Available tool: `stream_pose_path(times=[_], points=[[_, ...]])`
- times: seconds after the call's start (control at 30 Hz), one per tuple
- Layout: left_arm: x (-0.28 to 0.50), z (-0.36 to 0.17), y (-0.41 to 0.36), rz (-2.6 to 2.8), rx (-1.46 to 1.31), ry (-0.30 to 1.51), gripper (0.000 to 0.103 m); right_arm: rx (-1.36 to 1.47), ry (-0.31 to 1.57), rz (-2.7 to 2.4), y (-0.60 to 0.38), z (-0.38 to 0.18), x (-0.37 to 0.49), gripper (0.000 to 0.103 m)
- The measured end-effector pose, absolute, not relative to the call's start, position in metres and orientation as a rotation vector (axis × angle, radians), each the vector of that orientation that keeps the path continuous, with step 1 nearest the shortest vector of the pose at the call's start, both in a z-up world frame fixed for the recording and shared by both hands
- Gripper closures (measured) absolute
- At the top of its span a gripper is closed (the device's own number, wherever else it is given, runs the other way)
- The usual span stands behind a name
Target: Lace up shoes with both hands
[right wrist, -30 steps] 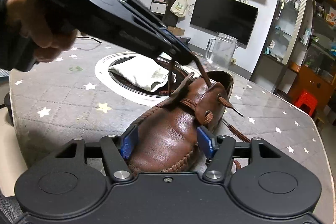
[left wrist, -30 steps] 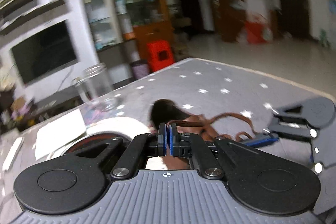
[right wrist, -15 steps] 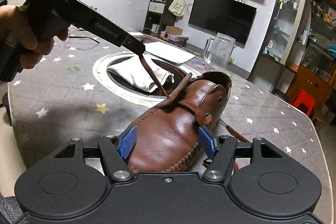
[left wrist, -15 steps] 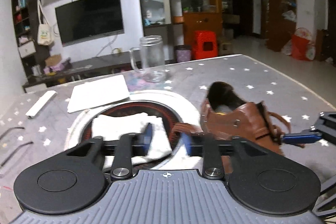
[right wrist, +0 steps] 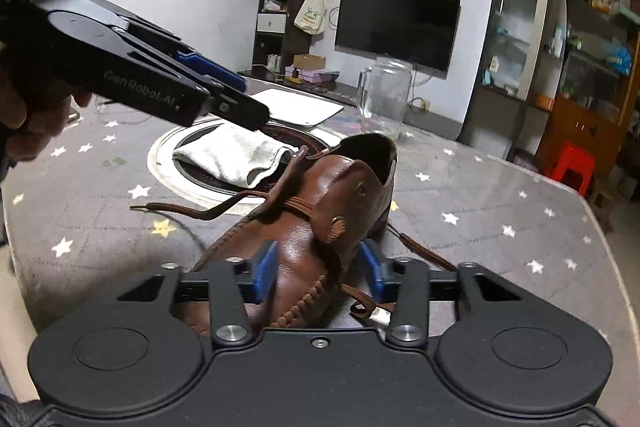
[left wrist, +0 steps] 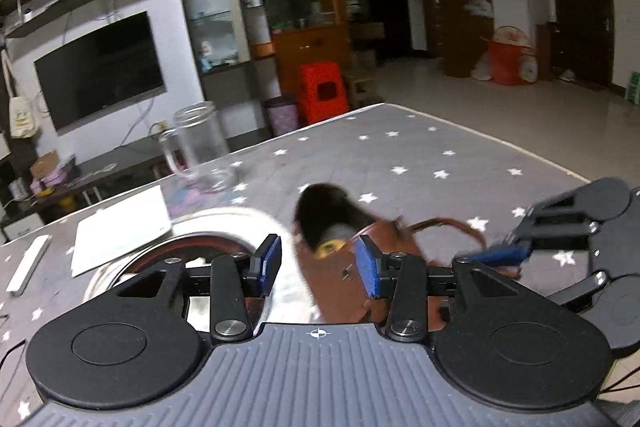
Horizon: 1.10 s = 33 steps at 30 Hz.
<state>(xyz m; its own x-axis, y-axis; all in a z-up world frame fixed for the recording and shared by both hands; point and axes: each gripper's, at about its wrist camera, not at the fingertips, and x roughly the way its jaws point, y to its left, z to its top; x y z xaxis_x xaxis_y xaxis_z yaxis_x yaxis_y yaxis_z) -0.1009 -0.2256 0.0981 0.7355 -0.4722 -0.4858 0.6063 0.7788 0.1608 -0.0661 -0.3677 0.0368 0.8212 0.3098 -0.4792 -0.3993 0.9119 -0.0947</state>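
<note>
Dropped lace [right wrist: 188,209] beside brown shoe [right wrist: 320,223].

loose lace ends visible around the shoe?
2: one lace end lies on the table left of the shoe; the other lace end trails off its right side. More may be hidden.

Dim indoor light, fisheye bending at edges, left view motion-blurred, right view sharp

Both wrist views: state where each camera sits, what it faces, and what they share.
Left wrist: on the left gripper, facing the brown leather shoe's opening; its opening jaws are empty.
Right wrist: on the right gripper, facing the shoe's toe; closing jaws straddle it; a hand shows.
Shared: shoe, glass jar, television.
</note>
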Motion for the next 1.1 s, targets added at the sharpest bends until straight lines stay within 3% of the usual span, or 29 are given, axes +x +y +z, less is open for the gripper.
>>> stream_pose_path(times=[0.37,0.6,1.1], points=[[-0.070,0.079,-0.244,-0.579,0.317,0.543,0.061,-0.106,0.502,0.483,-0.389,0.034,-0.051,0.080],[-0.066,0.082,-0.228,-0.569,0.270,0.554,0.060,-0.183,0.479,0.497,-0.389,0.038,-0.058,0.101],[-0.068,0.084,-0.221,-0.525,0.264,0.559,0.060,-0.906,0.141,0.137,-0.332,0.009,-0.082,0.102]])
